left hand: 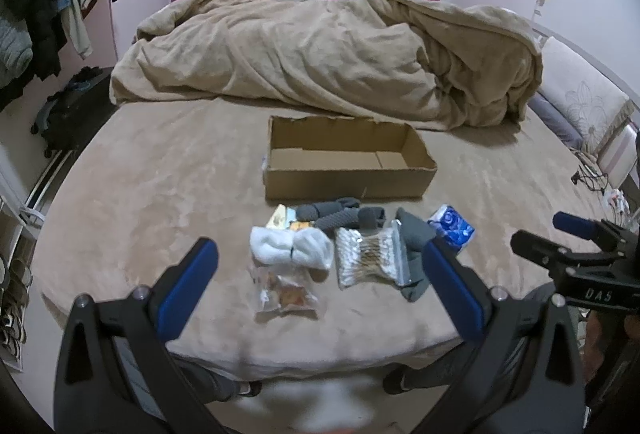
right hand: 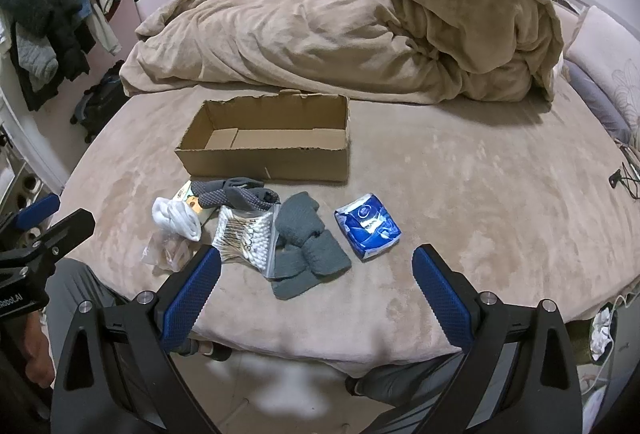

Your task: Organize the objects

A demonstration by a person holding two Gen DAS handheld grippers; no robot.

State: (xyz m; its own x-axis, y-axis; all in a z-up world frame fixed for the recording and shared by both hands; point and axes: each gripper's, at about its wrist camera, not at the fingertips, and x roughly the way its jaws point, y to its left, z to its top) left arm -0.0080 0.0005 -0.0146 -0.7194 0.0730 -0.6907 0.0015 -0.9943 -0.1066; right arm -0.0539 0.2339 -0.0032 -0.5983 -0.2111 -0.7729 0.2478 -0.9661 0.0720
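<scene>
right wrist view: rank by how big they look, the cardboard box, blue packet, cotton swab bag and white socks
1. cardboard box, clearly largest, though it lies farthest back.
2. cotton swab bag.
3. blue packet, close to the swab bag, so that order is unsure.
4. white socks, smallest, partly overlapped by neighbours.

box: matt cardboard | blanket: plush cloth | tissue pack: glossy plastic

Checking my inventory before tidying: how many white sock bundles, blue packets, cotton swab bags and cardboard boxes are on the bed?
White sock bundle: 1
Blue packet: 1
Cotton swab bag: 1
Cardboard box: 1
Total: 4
</scene>
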